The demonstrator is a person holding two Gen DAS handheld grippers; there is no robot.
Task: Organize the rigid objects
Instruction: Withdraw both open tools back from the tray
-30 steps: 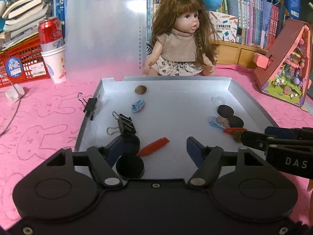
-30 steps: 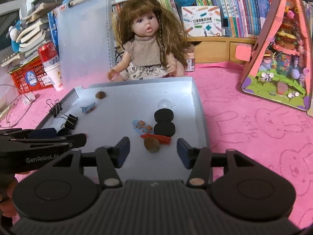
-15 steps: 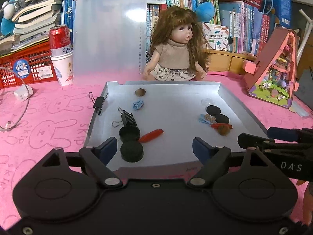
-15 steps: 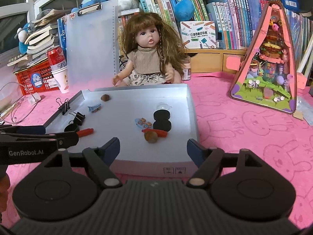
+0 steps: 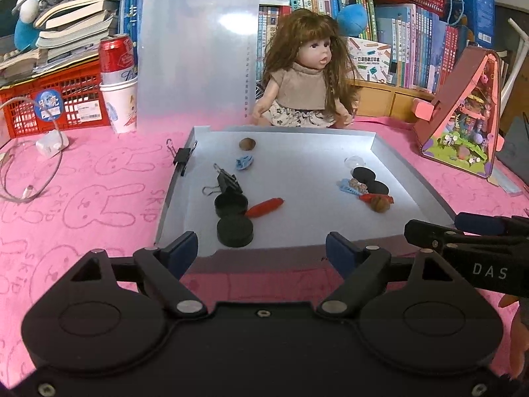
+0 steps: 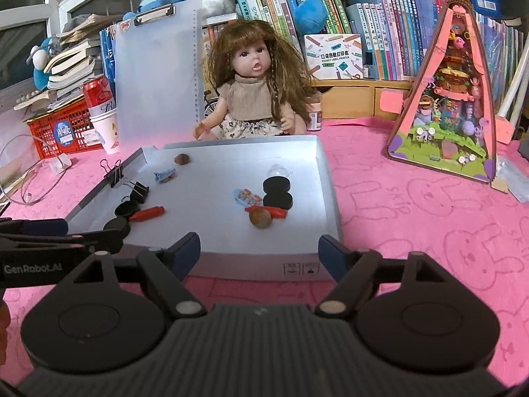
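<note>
A shallow grey tray lies on the pink cloth. On its left lie two black round lids, a red chili-shaped piece and a black binder clip. On its right lie two black discs, a walnut and a small blue piece. Another walnut sits at the back. My left gripper is open and empty at the tray's near edge. My right gripper is open and empty, also in front of the tray.
A doll sits behind the tray. A clear clipboard, a red can in a paper cup and a red crate stand at the back left. A pink triangular toy house stands at the right. A binder clip grips the tray's left wall.
Both grippers have pulled back from over the tray to in front of its near edge. Both stay open and empty. The objects in the tray have not moved.
</note>
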